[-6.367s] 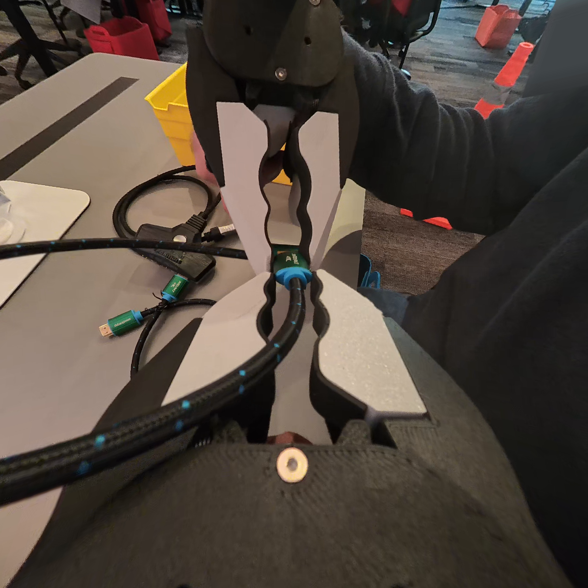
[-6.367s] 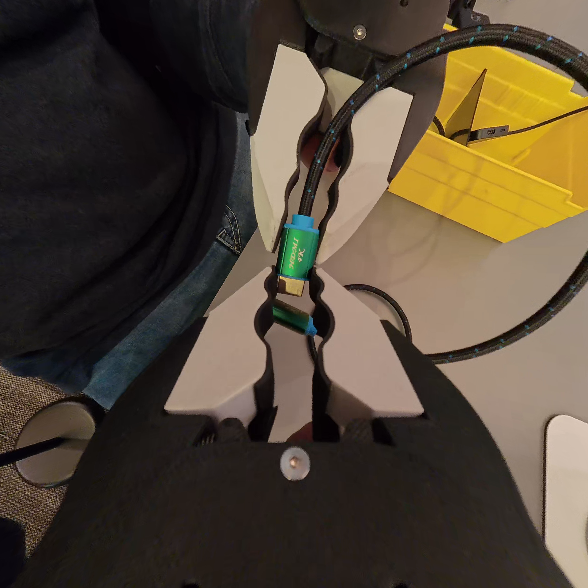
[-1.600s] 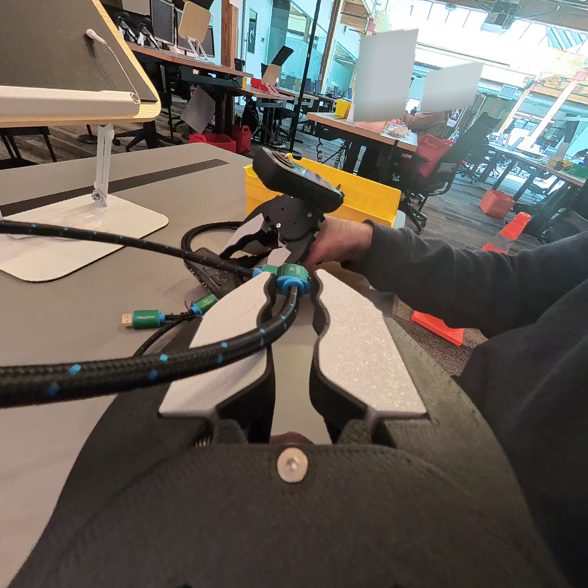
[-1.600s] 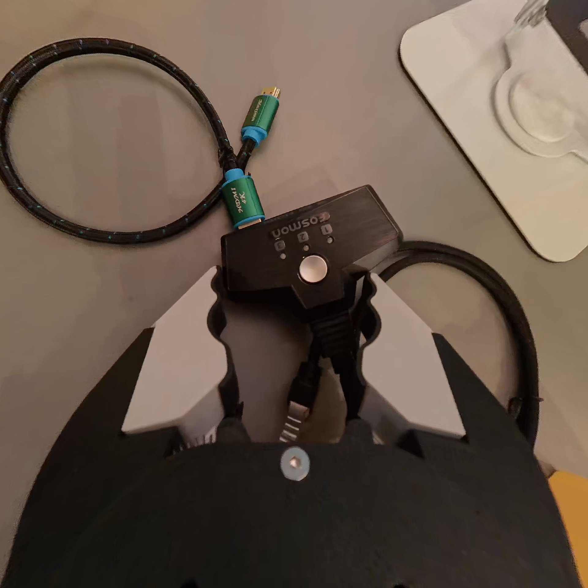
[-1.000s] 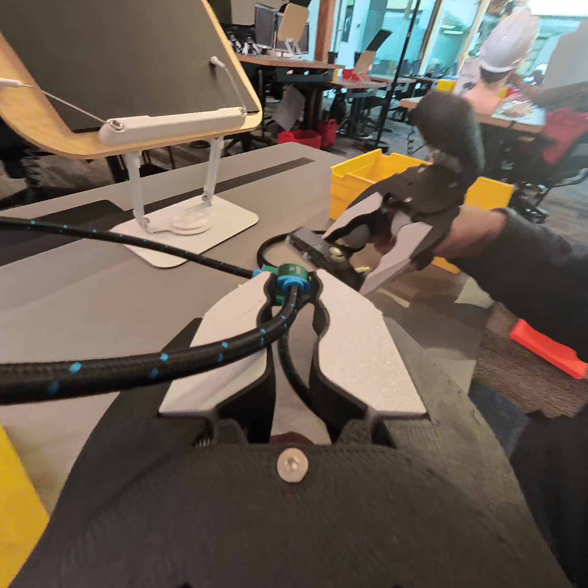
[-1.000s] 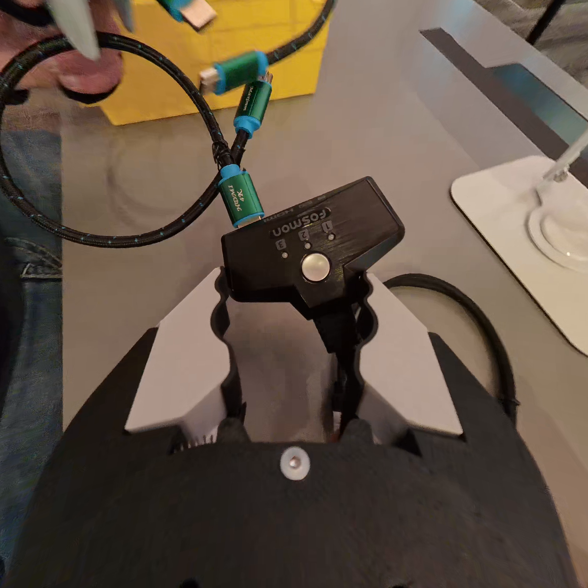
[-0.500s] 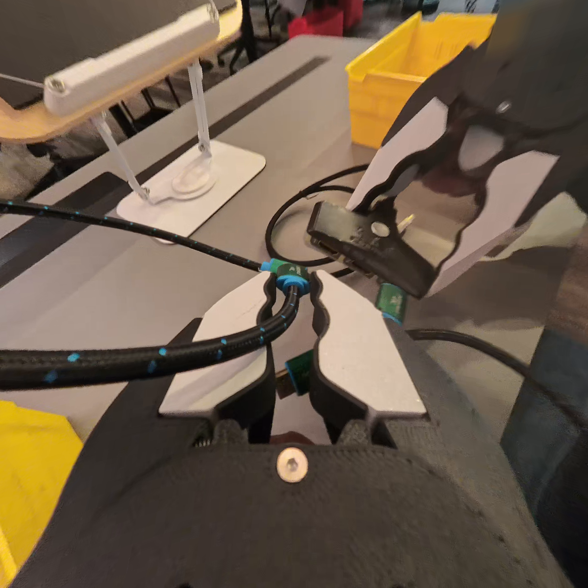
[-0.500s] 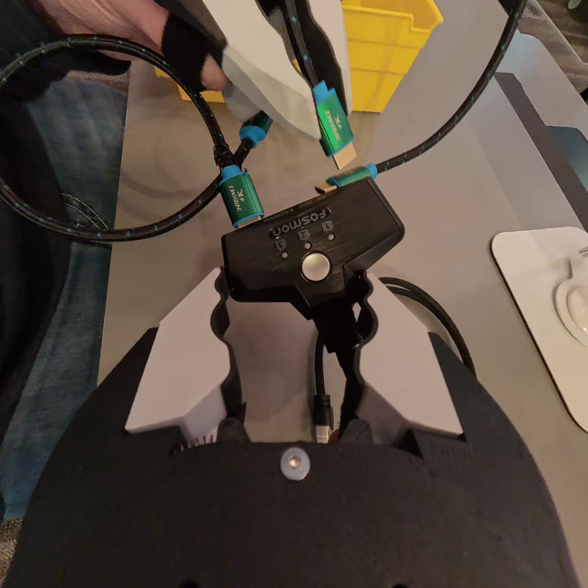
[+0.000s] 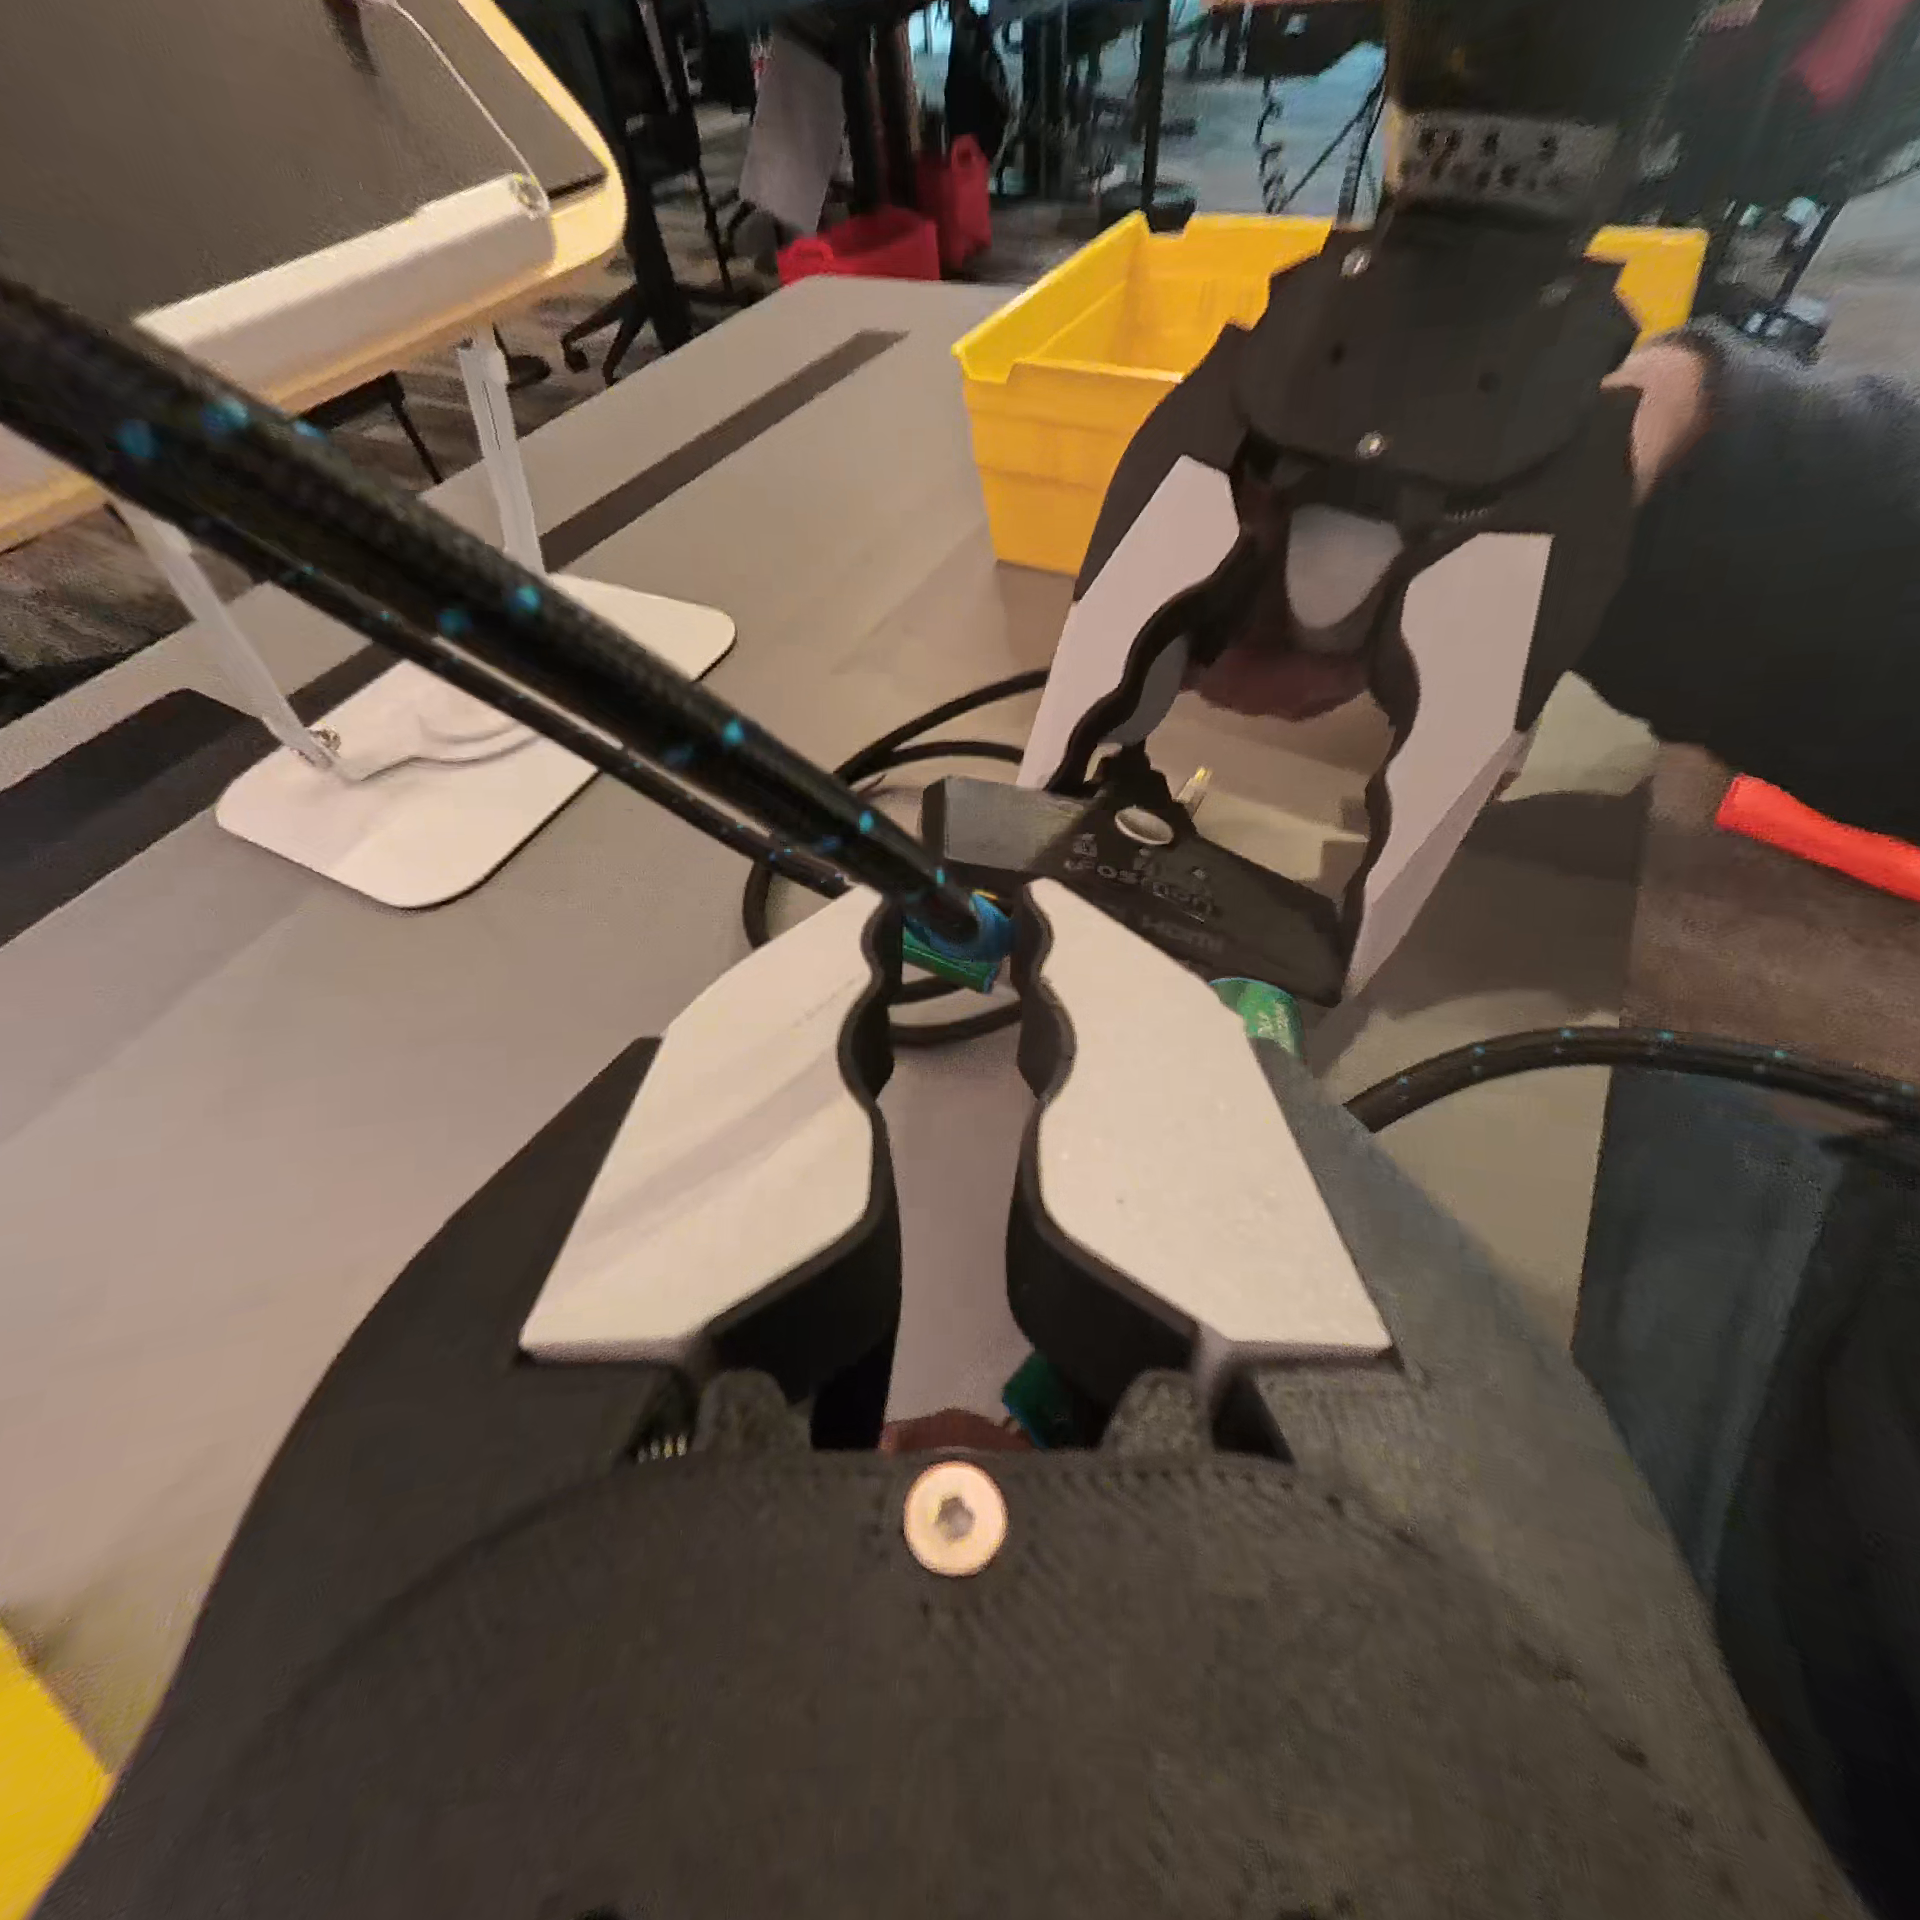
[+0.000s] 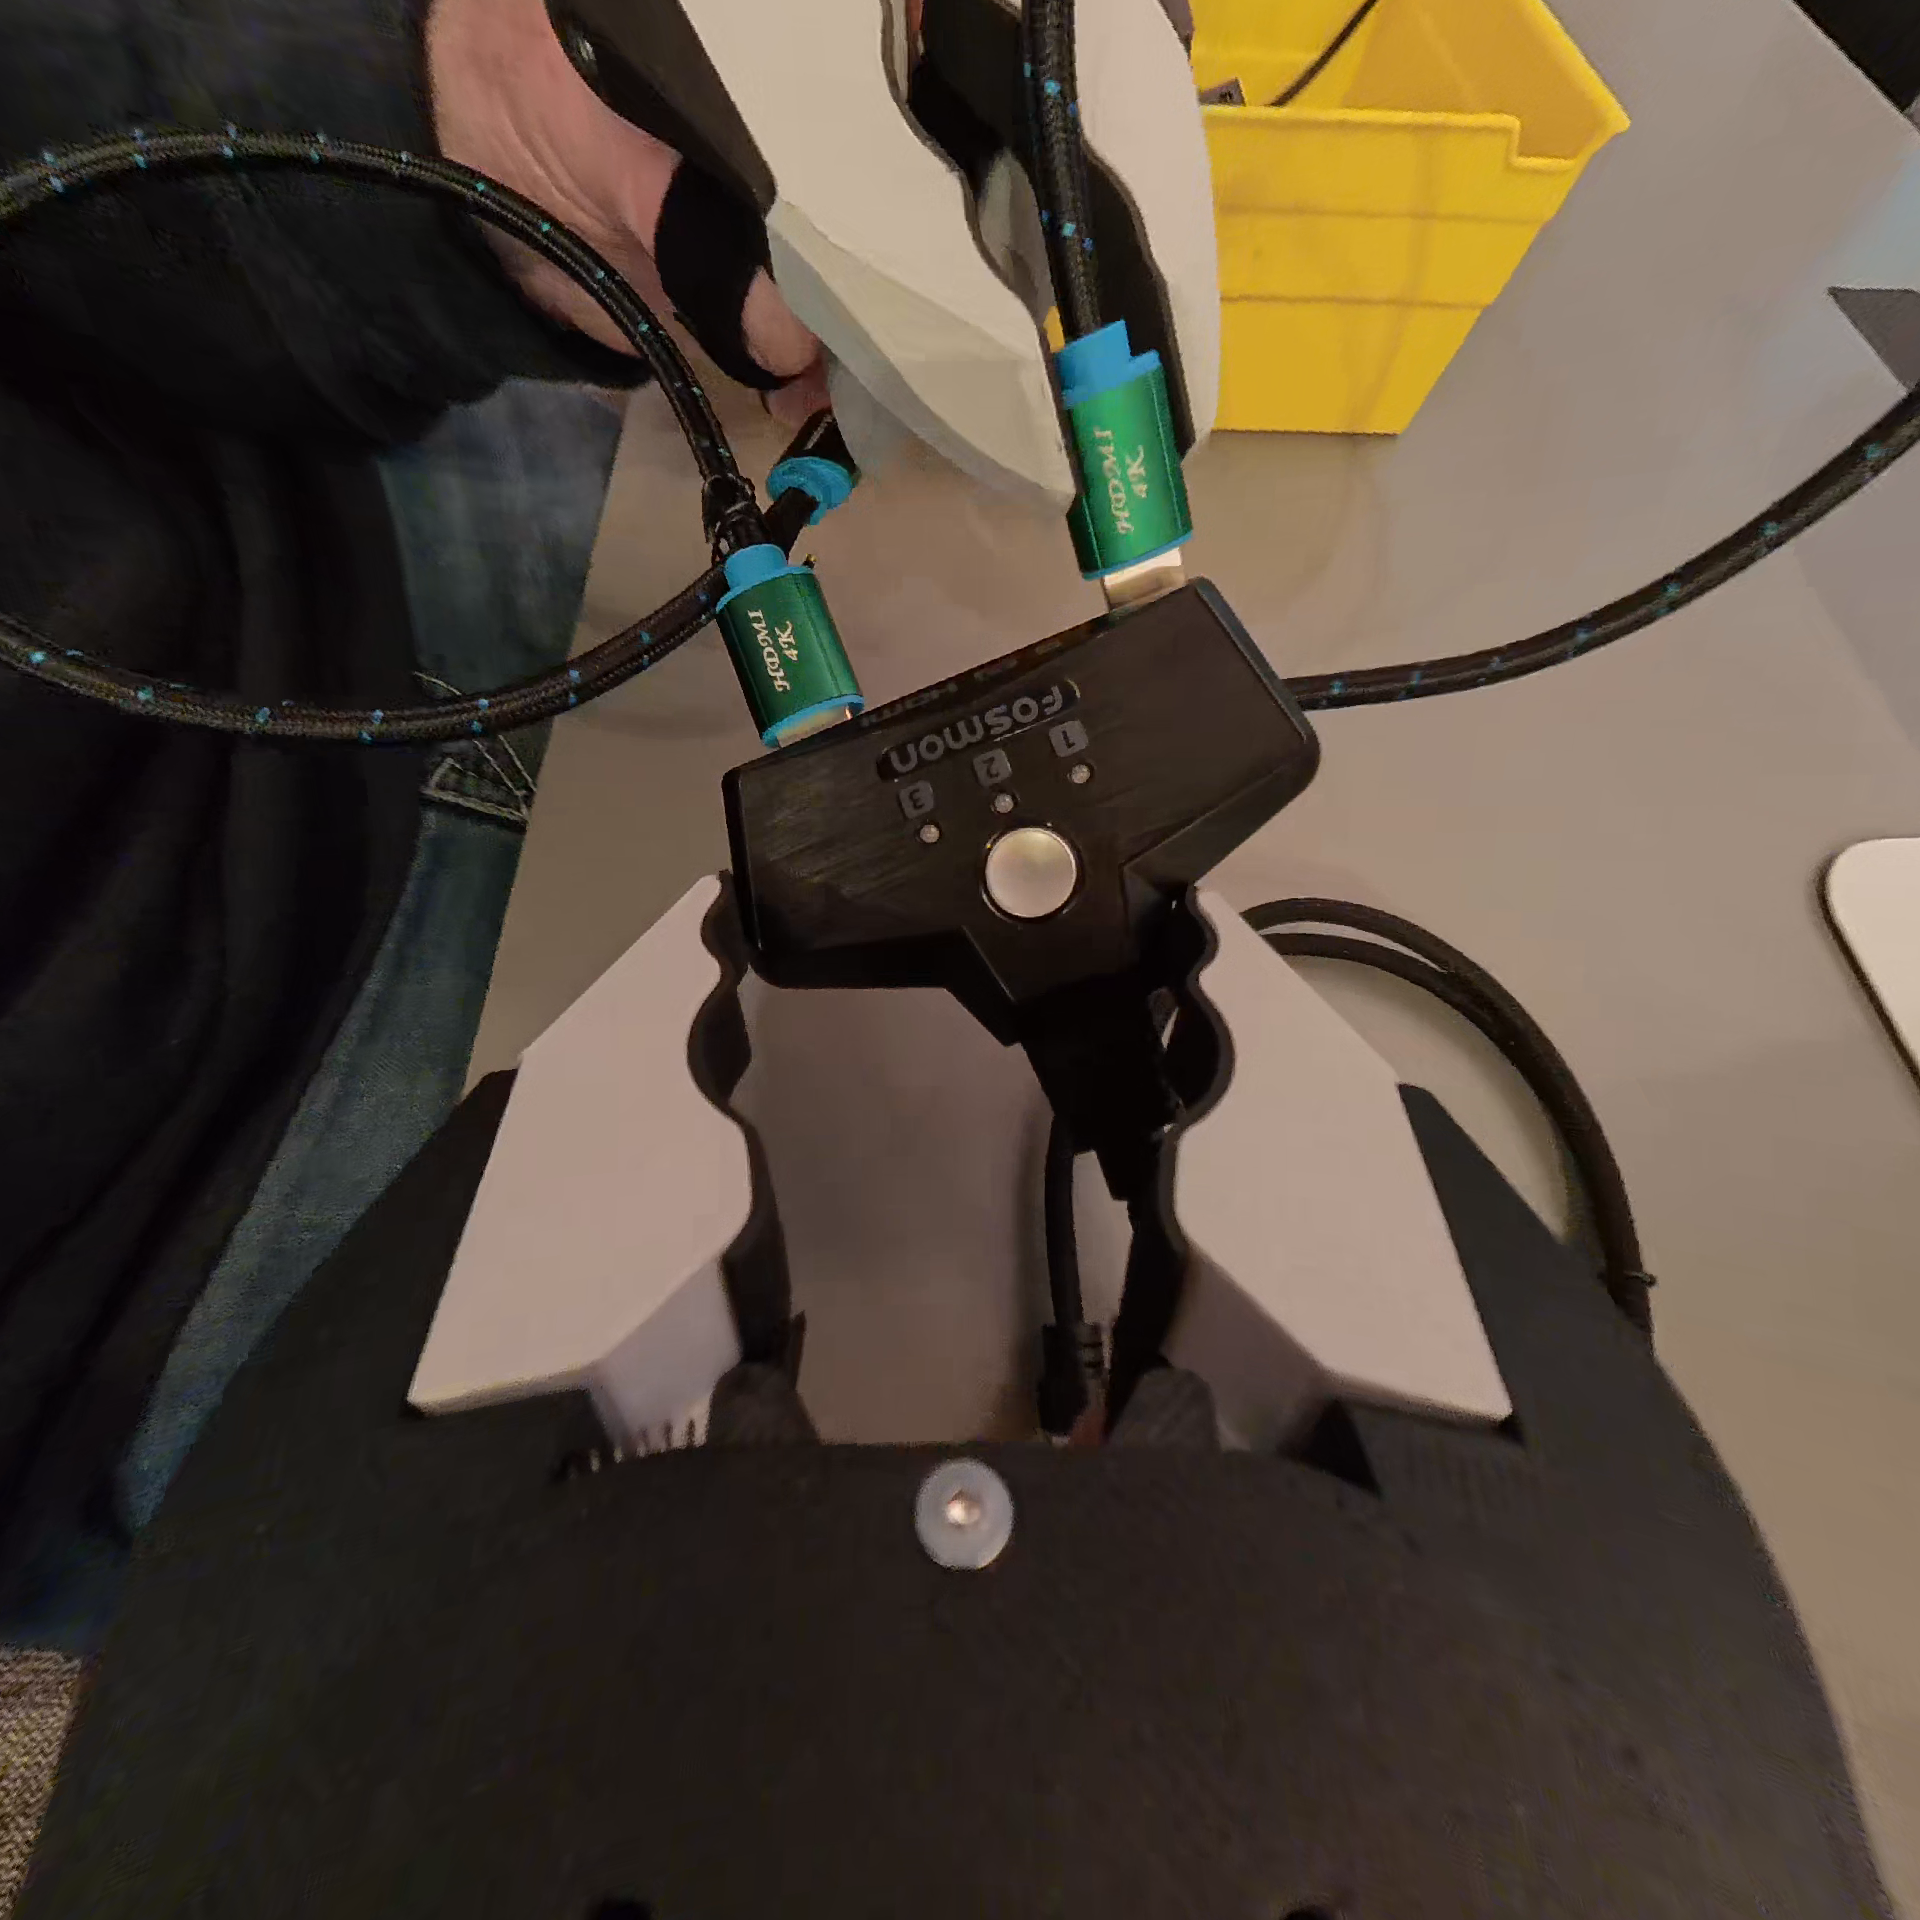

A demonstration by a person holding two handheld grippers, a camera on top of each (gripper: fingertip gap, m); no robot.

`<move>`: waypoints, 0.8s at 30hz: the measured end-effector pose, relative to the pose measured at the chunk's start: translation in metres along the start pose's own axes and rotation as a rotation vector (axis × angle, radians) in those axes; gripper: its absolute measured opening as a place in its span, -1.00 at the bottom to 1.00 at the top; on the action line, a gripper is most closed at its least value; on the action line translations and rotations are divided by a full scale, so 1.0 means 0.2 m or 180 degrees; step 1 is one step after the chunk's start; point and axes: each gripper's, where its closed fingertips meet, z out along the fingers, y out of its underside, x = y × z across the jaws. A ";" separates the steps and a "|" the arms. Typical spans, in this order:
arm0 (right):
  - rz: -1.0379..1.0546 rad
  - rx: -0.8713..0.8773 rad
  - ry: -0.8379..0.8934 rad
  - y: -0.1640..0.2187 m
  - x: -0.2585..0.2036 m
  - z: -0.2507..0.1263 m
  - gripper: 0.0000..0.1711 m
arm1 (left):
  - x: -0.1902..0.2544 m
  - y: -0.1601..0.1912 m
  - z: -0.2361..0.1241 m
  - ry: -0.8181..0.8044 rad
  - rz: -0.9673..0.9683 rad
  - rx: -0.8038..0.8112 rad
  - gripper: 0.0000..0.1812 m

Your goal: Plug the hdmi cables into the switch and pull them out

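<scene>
Right gripper (image 10: 961, 925) grips the black switch (image 10: 1018, 790) by its narrow tail end, fingers closed against the body's shoulders, w/ the switch's own black lead (image 10: 1507, 1049) running back between the fingers and looping off to the right. Switch is held up off the grey table (image 10: 1558, 623), port edge facing away from the right cam. One green HDMI plug (image 10: 795, 660) w/ blue collar sits seated in the port on the left end of that edge; its braided cable (image 10: 312, 717) loops wide toward the person's lap.

Left gripper (image 9: 951, 935) is clamped on a second green plug (image 10: 1127, 468), fingers narrow around the plug's blue collar. In the right wrist view the plug's metal tip touches the switch's far edge near the right end; can't tell if it's in the port yet. Its braided cable (image 9: 468, 582) runs up and back over the left gripper in the left wrist view.

A third green plug (image 9: 1257, 1018) shows just right of the left gripper's finger, below the switch. Beyond: yellow bin (image 9: 1101, 395) on the table, white stand base (image 9: 468, 769) to the left, a person's hand (image 10: 582, 156) on the left gripper.
</scene>
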 end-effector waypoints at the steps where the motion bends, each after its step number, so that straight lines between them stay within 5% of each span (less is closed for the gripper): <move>1: 0.0031 0.0044 -0.0050 0.00 -0.01 0.00 -0.07 | 0.00 0.00 -0.01 0.0031 -0.0057 0.0068 -0.79; 24: 0.0574 0.0718 -0.0562 -0.03 -0.04 -0.01 -0.07 | 0.04 -0.02 -0.02 0.0579 -0.0723 0.0821 -0.79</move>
